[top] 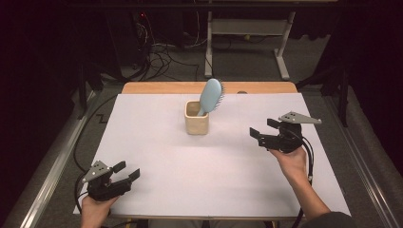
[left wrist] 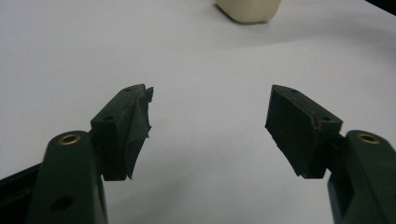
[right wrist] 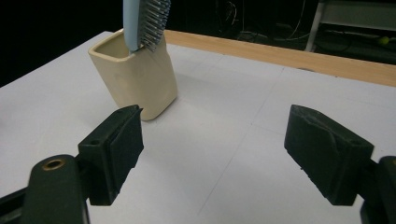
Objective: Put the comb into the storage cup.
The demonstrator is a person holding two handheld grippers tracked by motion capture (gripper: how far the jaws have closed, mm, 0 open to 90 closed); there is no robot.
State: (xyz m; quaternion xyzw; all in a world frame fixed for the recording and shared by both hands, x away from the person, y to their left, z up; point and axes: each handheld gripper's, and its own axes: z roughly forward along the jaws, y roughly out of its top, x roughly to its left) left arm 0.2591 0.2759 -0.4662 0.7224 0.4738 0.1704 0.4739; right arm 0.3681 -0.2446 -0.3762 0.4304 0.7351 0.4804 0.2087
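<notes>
A blue hairbrush [top: 211, 96] stands in the cream cup [top: 196, 122] at upper centre; bare worktop [top: 199, 175] surrounds it. Left gripper [top: 124, 171] lower left, right gripper [top: 262, 128] right: fingers released, both empty.

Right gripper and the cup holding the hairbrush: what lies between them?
Nothing: the white table cover is bare between the open right gripper and the cup holding the hairbrush, seen in the high view.

High view looks forward and down over the whole table [top: 157, 190]; both gripper views sit low, close above it, sharing the cream cup [right wrist: 140, 81].
</notes>
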